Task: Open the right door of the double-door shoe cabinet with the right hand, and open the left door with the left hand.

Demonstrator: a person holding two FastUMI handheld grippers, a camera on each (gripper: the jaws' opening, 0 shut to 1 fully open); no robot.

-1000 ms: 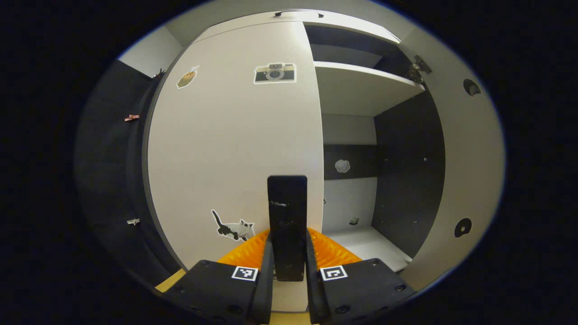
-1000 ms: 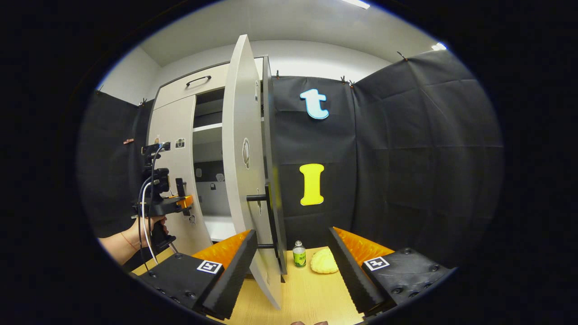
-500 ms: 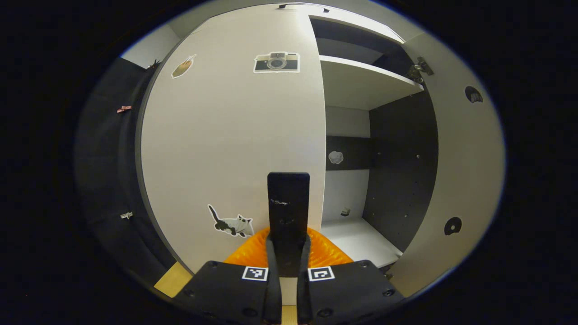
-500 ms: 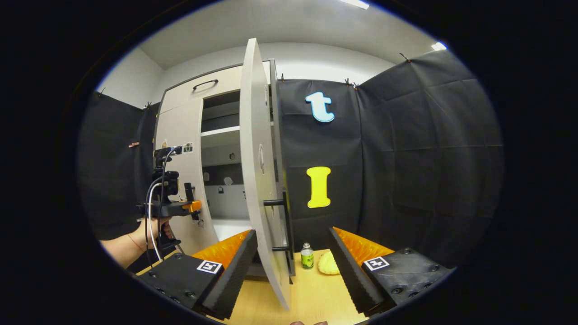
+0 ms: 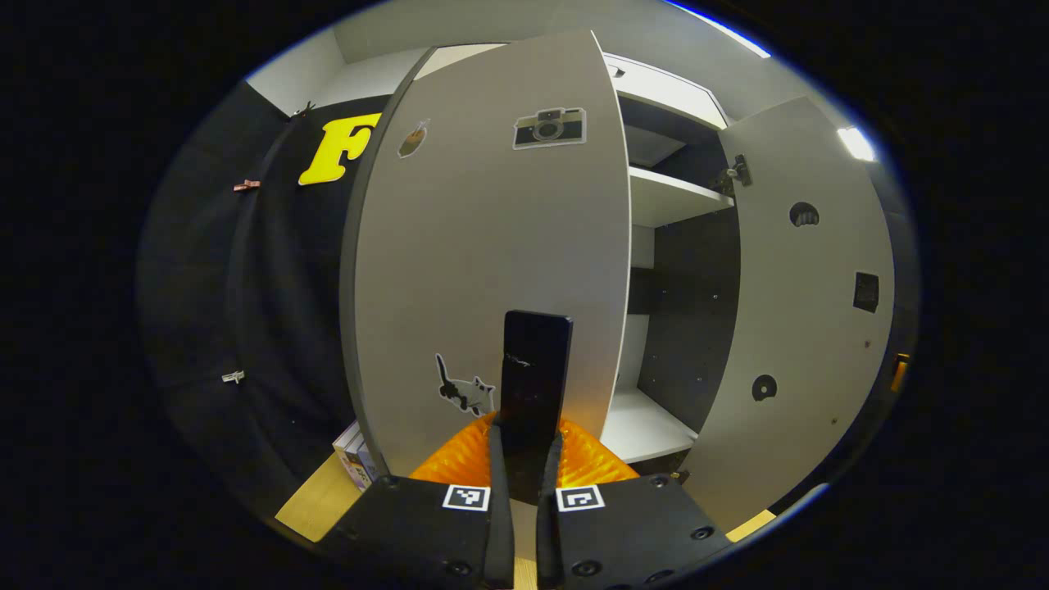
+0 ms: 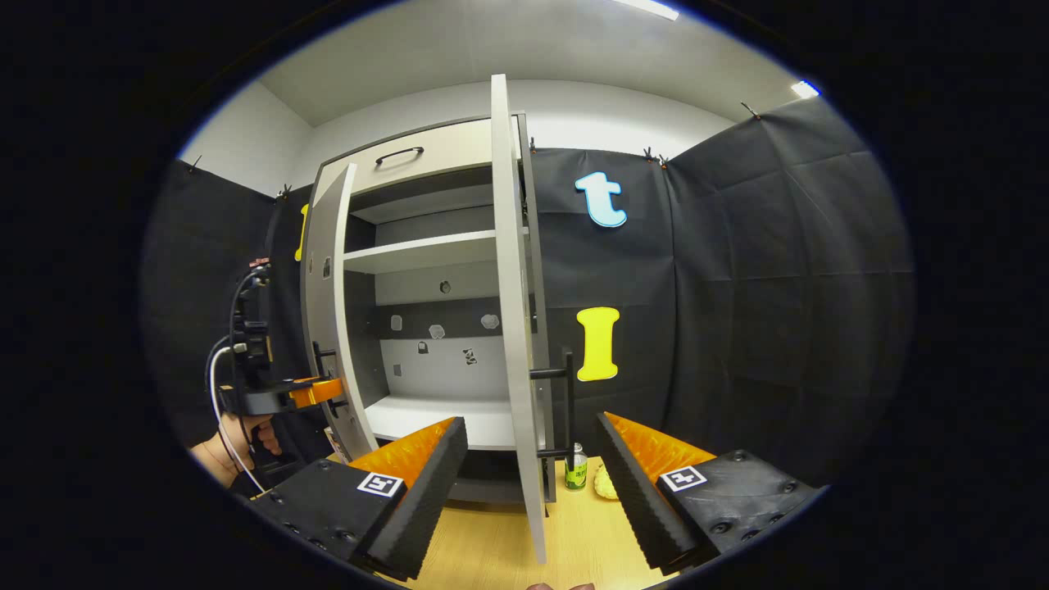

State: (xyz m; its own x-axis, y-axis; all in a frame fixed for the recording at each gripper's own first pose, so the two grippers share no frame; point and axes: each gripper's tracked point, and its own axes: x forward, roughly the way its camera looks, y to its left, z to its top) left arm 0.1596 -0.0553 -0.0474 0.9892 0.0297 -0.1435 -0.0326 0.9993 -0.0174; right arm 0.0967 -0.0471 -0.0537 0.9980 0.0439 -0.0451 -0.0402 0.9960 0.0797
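Pale shoe cabinet [image 6: 426, 246], both stickered doors ajar

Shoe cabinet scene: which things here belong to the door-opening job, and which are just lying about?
Part of the job:
left door
its black handle, clamped in the left hand-held gripper
right door, open
right hand-held gripper, open

Lying about:
green bottle
yellow object beside it
boxes by the cabinet

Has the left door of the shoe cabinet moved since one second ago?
Yes. In the right gripper view the left door has swung outward from the cabinet's shelf, pulled by the left gripper on its handle.
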